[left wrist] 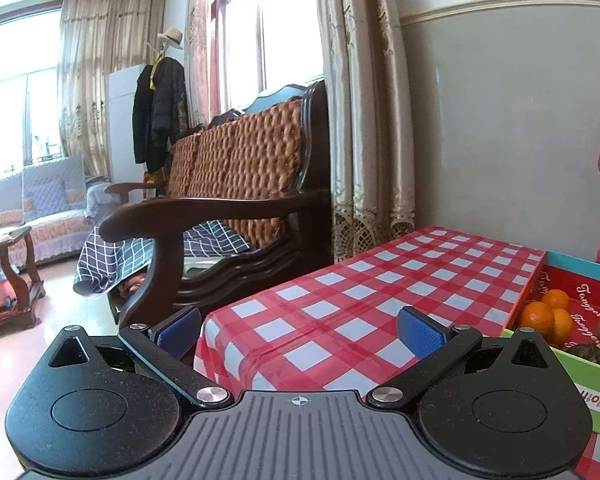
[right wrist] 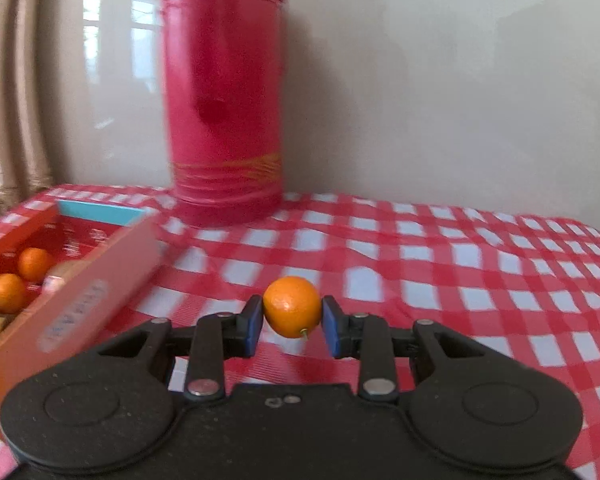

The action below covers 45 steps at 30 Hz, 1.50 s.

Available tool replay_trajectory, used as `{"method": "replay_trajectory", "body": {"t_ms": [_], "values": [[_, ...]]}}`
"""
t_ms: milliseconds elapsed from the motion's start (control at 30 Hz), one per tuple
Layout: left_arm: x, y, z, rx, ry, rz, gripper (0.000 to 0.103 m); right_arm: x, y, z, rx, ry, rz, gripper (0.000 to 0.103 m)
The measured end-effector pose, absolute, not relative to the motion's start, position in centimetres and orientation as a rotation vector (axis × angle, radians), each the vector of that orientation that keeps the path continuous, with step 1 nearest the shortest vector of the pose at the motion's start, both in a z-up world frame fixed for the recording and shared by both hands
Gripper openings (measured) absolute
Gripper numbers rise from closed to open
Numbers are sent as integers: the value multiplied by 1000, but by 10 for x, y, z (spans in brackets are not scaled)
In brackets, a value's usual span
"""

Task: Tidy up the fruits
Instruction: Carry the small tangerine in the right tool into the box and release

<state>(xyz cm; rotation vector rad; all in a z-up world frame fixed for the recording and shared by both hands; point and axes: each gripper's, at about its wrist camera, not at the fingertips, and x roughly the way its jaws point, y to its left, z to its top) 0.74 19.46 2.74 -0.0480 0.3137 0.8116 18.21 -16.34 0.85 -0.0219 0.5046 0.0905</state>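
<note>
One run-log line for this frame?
right gripper: shut on tangerine, above tablecloth | left gripper: open, empty | box: holds tangerines

The right gripper (right wrist: 293,326) is held above the checked tablecloth (right wrist: 440,264), pointed somewhat downward toward it, and its blue pads (right wrist: 253,322) are pressed against both sides of a small tangerine (right wrist: 292,306), which is carried clear of the cloth. The left gripper (left wrist: 300,330) is kept low over the near corner of the same cloth, its jaws spread wide with nothing between them.
</note>
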Motion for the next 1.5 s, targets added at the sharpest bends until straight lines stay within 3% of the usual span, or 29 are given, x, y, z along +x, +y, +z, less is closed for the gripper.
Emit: {"method": "replay_trajectory", "body": {"t_ms": [533,1233,1333,1367,1400,1467,1500], "values": [[-11,217,25,-68,319,860,103,141,-57,31,-150,361,501,24],[-21,235,22,-113,321,880,103,163,-11,12,-203,471,524,26],[-20,233,22,-116,323,871,103,162,-16,11,-175,469,520,31],[-19,232,21,-113,323,867,103,161,-18,12,-161,468,518,40],[-19,231,22,-110,323,863,103,160,-20,13,-148,464,516,59],[-18,228,22,-102,320,857,103,156,-24,17,-126,437,505,81],[-18,226,22,-98,319,853,103,152,-26,20,-126,421,500,80]]}}
